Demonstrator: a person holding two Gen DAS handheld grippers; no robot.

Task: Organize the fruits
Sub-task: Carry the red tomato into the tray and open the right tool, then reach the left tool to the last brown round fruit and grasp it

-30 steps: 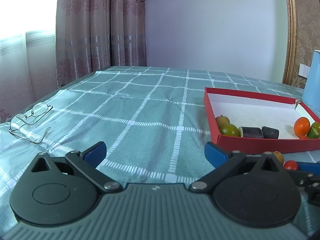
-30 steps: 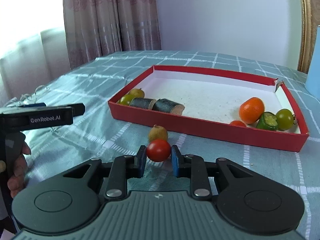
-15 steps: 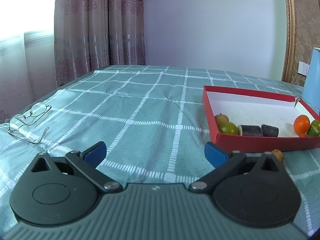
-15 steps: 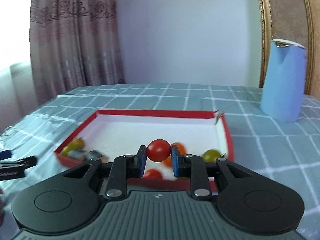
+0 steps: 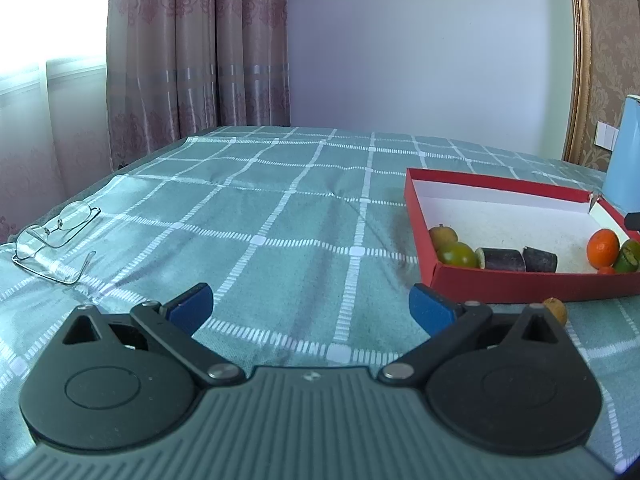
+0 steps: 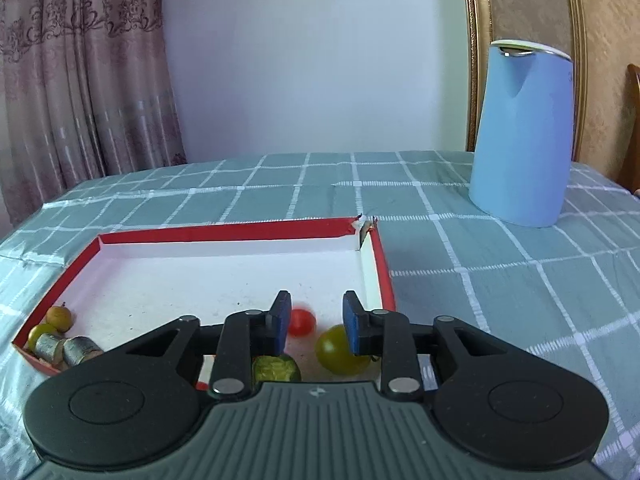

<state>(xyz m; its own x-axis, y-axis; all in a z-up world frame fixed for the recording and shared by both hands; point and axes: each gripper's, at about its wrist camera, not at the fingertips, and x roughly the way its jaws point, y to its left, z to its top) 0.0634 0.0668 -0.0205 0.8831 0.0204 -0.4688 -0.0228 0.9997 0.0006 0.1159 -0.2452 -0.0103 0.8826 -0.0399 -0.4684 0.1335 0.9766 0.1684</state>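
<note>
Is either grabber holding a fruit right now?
No. The right gripper is open over the red tray, the red tomato loose below. The left gripper is open, empty.

Home room, patterned curtains (image 5: 192, 60), checked tablecloth (image 5: 280, 220), blue kettle (image 6: 520, 136), eyeglasses (image 5: 56, 232)

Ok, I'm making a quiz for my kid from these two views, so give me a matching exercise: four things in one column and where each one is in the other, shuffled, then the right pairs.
Things
1. small red cherry tomato
2. small brown round fruit
3. wire-framed eyeglasses
4. tall light-blue jug

Places
A. on the checked cloth just outside the red cardboard tray's near wall
B. standing on the cloth beyond the tray's far right corner
C. inside the tray, between the right tool's open fingers
D. far to the left of the tray, near the cloth's edge

Pairs: 1-C, 2-A, 3-D, 4-B
</note>
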